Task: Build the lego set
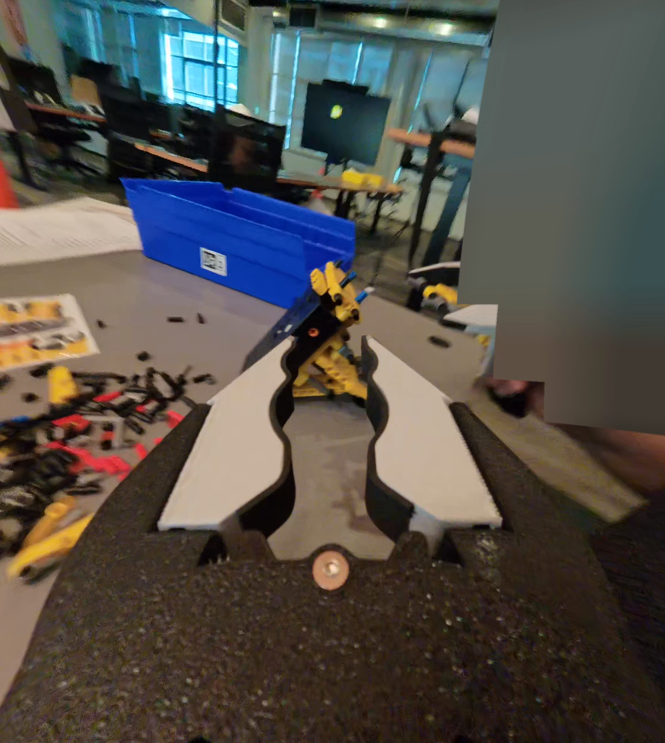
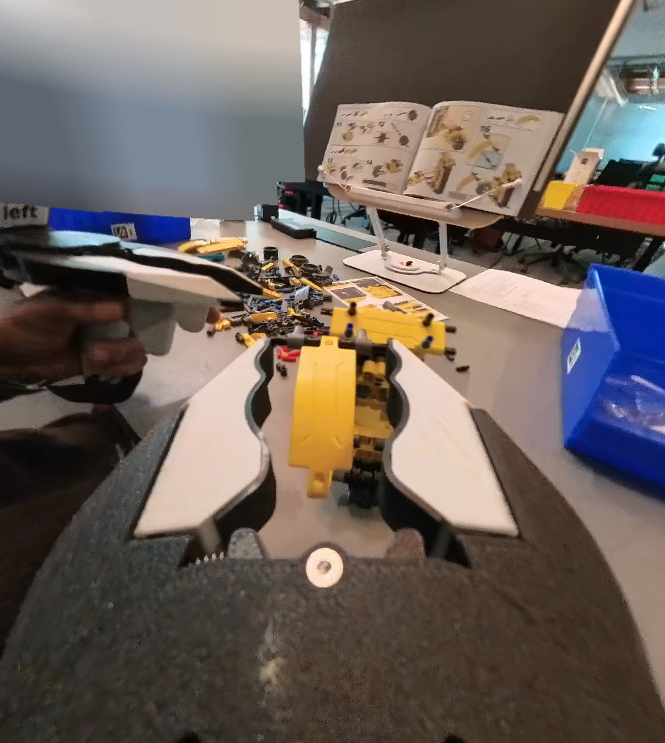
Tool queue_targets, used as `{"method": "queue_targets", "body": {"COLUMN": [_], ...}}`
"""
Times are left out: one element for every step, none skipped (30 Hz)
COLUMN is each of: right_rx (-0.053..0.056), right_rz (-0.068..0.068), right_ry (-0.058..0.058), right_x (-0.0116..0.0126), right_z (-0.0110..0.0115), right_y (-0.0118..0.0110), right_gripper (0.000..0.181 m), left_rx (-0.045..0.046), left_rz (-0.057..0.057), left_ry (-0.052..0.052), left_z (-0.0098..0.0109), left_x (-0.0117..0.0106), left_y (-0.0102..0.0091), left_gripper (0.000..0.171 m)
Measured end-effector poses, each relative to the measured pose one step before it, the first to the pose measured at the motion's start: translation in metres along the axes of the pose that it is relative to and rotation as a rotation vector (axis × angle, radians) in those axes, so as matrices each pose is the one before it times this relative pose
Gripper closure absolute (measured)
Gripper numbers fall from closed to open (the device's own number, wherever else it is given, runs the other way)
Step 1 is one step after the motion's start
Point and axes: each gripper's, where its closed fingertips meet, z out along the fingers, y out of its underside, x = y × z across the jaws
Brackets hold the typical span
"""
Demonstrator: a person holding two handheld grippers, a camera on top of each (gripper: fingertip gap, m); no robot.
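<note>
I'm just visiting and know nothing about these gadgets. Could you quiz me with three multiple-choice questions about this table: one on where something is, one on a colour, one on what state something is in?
1. Where is the open instruction booklet?
A. propped on a white stand at the back of the table
B. flat under the loose parts
C. inside a bin

2. What colour is the storage bin beyond the left gripper?
A. green
B. blue
C. white

3. What is the right gripper doing?
A. hanging with nothing between its fingers
B. lying on the table
C. has the yellow brick model between its fingers

Answers:
1 A, the booklet leans on the white stand.
2 B, its walls are plainly blue.
3 C, the model sits between the white fingers, against the right one.
</note>
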Motion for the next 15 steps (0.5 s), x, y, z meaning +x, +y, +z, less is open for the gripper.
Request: {"method": "queue_targets", "body": {"right_rx": [0.0125, 0.0099, 0.0084, 0.0085, 0.0096, 0.0099, 0.0098, 0.0119, 0.0179, 0.0237, 0.0238, 0.0210, 0.0195, 0.0181, 0.0156], "right_rz": [0.0315, 0.0216, 0.0096, 0.0005, -0.0052, -0.0125, -0.0187, -0.0151, -0.0017, 0.0132, 0.0223, 0.0241, 0.0240, 0.0264, 0.0275], "right_ry": [0.0052, 0.0056, 0.0068, 0.0082, 0.0119, 0.0158, 0.0220, 0.0226, 0.0127, 0.0028, -0.0005, 0.0003, 0.0007, -0.0005, -0.0005], "right_x": [0.00365, 0.00313, 0.00281, 0.00269, 0.00315, 0.00406, 0.00571, 0.00661, 0.00615, 0.00504, 0.00475, 0.00435, 0.00374, 0.00276, 0.00211], "right_z": [-0.00113, -0.00079, -0.00059, -0.00024, -0.00005, 0.00010, 0.00011, 0.00022, 0.00039, 0.00061, 0.00065, 0.00062, 0.00035, -0.00004, -0.00021], "right_y": [0.00144, 0.00122, 0.00107, 0.00048, -0.00031, -0.00086, -0.00155, -0.00215, -0.00299, -0.00332, -0.00248, -0.00135, -0.00012, 0.00079, 0.00203], "right_gripper": [0.126, 0.126, 0.126, 0.126, 0.126, 0.126, 0.126, 0.126, 0.126, 0.126, 0.126, 0.126, 0.126, 0.126, 0.126], "left_rx": [-0.02243, -0.01958, -0.01795, -0.01841, -0.01933, -0.02259, -0.02529, -0.02448, -0.02903, -0.02568, -0.01224, -0.00490, -0.00292, 0.00141, 0.00812], "left_rz": [0.0777, 0.0704, 0.0589, 0.0462, 0.0338, 0.0254, 0.0186, 0.0087, 0.0082, 0.0108, 0.0135, 0.0224, 0.0276, 0.0277, 0.0247], "left_ry": [-0.0376, -0.0368, -0.0326, -0.0196, -0.0033, 0.0154, 0.0256, 0.0148, 0.0148, 0.0056, -0.0121, -0.0125, -0.0118, -0.0178, -0.0227], "left_z": [0.00464, 0.00492, 0.00527, 0.00528, 0.00544, 0.00513, 0.00512, 0.00541, 0.00555, 0.00524, 0.00464, 0.00408, 0.00350, 0.00293, 0.00263], "left_x": [-0.00268, -0.00322, -0.00338, -0.00219, -0.00042, 0.00210, 0.00330, 0.00180, 0.00174, 0.00035, -0.00206, -0.00168, -0.00118, -0.00156, -0.00176], "left_y": [0.00176, 0.00138, 0.00151, 0.00206, 0.00254, 0.00320, 0.00364, 0.00335, 0.00390, 0.00332, 0.00144, 0.00035, -0.00026, -0.00113, -0.00233], "left_gripper": [0.139, 0.137, 0.136, 0.135, 0.135, 0.134, 0.133, 0.133, 0.132, 0.131, 0.131, 0.131, 0.130, 0.130, 0.130]}}
